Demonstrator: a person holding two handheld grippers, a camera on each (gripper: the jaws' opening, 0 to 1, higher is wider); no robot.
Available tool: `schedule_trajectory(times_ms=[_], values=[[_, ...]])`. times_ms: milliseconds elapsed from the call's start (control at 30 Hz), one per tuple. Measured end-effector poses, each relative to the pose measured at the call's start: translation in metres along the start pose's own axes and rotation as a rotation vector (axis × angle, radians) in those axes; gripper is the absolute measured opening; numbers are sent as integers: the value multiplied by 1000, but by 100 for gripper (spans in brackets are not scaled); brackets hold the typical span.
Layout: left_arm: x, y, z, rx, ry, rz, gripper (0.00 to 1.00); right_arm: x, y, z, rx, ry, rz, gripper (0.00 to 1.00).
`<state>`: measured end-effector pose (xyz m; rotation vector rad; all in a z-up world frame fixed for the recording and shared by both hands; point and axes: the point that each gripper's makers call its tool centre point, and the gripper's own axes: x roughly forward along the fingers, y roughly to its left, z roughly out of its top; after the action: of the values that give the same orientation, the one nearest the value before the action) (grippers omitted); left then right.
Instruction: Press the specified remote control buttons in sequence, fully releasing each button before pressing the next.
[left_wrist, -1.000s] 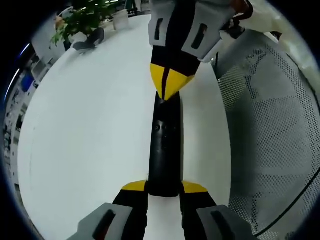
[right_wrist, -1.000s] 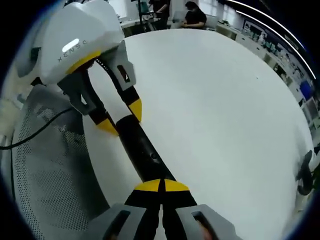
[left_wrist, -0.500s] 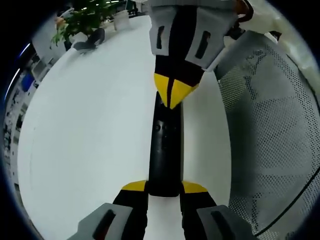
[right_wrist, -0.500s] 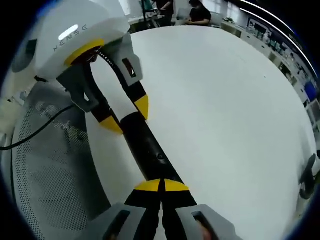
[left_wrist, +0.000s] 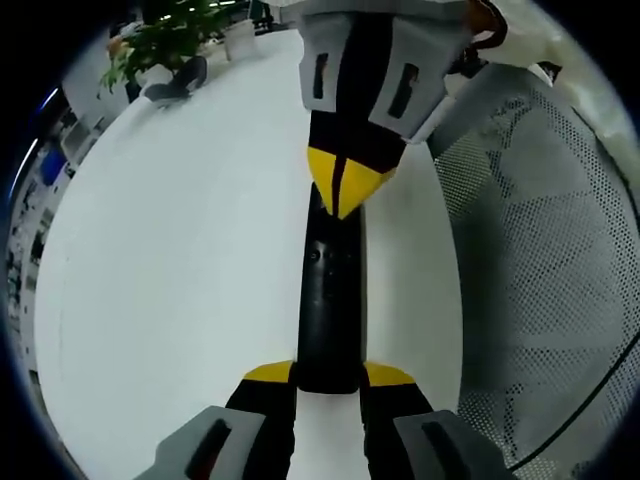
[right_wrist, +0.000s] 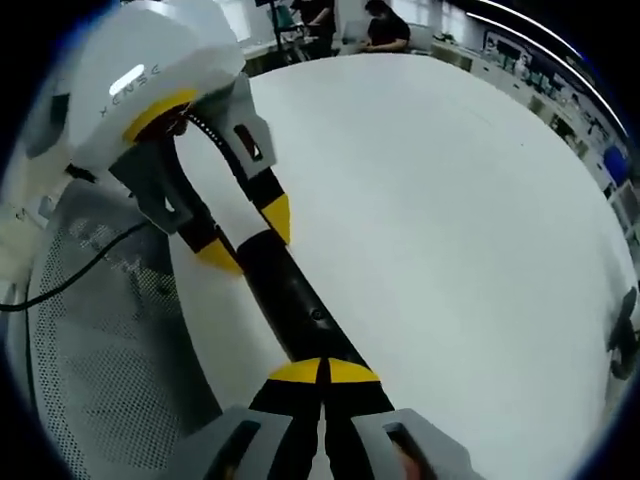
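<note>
- We are over a big white round table (left_wrist: 180, 260), which also spreads wide across the right gripper view (right_wrist: 450, 230), its top bare around the work.
- Beside the table stands a perforated mesh surface (left_wrist: 540, 270), grey and dotted with holes, running along the table's edge; in the right gripper view it sits on the other side (right_wrist: 100, 330), with a dark cable draped across it.
- At the far rim of the table we spot a leafy green plant (left_wrist: 160, 35), well apart from the action.
- The left gripper (left_wrist: 328, 375) grips one end of the remote control (left_wrist: 328, 300): its yellow-tipped jaws sit either side of the black body, snug against it, holding it lengthwise along the table.
- From the right gripper view we see the same grip from the other end (right_wrist: 248, 238), the remote (right_wrist: 290, 300) running straight from those jaws towards us.
- The right gripper (right_wrist: 323, 372) has its two yellow tips pressed together with only a thin seam between them, and that joined point sits on the remote's top face.
- In the left gripper view that same yellow point (left_wrist: 345, 190) comes down on the far end of the remote, touching it, just beyond a small round button (left_wrist: 314, 255).
</note>
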<state>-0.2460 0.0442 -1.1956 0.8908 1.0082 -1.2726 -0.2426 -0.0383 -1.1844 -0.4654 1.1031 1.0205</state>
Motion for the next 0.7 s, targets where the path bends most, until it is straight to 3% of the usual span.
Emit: schedule_trajectory(times_ms=[200,700], values=[[0,0,0,0,2,1,22,0,2,0,43,-30,16,0],[0,-1,0,-5,13,8,22,0,-1,2,60,1,20,0]])
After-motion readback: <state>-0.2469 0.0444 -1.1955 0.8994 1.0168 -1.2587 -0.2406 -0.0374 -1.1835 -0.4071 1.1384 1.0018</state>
